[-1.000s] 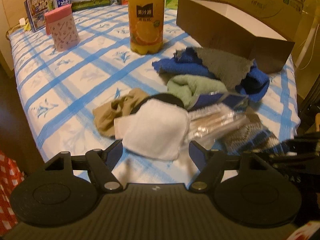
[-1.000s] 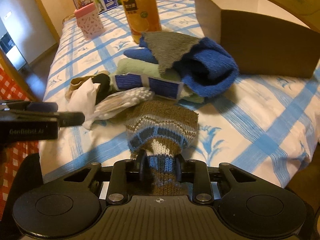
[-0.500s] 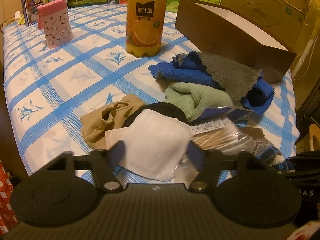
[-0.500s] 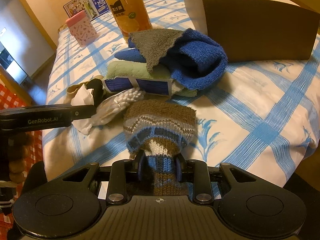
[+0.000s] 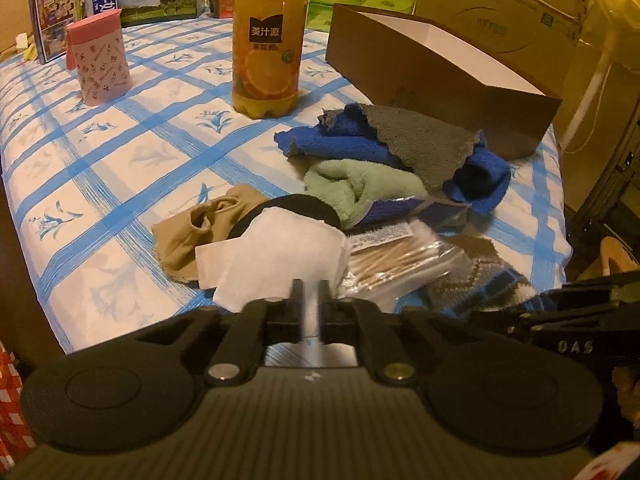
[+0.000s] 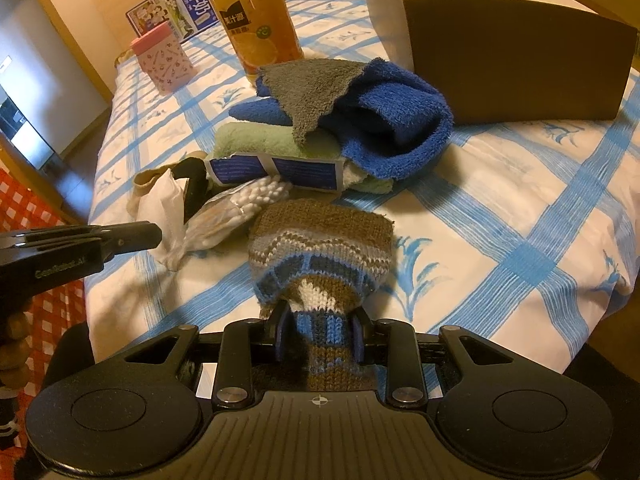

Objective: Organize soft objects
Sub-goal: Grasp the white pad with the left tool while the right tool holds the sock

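The open brown box [image 5: 440, 68] stands at the tabletop's [image 5: 120, 160] far right corner. At the near edge, my right gripper [image 6: 319, 334] clamps the knitted sock [image 6: 320, 248]; my left gripper [image 5: 311, 300] has just been closing and pinches the white cloth [image 5: 280, 252] (nearly shut).

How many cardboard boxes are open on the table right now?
1. The brown box stands open-topped at the far right of the table, just behind the blue towel. Closed cartons are stacked behind the table; others may be hidden.
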`<state>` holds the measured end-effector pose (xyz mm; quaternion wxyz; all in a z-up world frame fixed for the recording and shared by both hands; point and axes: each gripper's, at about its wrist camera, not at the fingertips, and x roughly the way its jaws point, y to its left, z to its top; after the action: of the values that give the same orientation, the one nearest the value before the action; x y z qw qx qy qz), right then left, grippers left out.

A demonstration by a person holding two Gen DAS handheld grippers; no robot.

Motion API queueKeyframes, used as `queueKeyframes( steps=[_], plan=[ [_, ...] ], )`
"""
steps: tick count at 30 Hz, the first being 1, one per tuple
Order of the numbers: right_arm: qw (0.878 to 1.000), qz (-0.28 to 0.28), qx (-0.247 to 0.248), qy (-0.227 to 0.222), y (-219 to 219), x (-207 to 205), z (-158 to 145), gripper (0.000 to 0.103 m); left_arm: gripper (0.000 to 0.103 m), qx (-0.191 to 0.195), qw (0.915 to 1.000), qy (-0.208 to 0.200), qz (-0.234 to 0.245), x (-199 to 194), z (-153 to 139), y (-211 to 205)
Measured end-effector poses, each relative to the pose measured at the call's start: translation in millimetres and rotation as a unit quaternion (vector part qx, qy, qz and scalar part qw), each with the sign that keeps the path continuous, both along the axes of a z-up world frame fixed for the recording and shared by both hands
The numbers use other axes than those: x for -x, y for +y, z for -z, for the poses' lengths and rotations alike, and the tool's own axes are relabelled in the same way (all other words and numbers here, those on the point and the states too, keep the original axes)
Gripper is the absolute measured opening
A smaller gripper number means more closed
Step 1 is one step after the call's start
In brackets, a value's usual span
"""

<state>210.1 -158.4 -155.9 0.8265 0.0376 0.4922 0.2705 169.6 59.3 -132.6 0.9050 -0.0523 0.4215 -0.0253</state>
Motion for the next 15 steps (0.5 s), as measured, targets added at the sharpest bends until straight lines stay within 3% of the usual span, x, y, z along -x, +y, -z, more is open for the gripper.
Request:
queueKeyframes(
  steps=[2,15],
  plan=[
    [1.000,0.001,0.001,-0.001,0.6,0.3,-0.2,0.030,0.025,-0.004,1.0000,-0.006,0.001,-2.1,-2.2,-4.6],
    [1.000,0.005,-0.008,0.003,-3.0,-2.2,0.8,0.030,0.024,-0.082,0.9960,-0.002,-0.035,-24.2,6.4,-36.6]
  ],
)
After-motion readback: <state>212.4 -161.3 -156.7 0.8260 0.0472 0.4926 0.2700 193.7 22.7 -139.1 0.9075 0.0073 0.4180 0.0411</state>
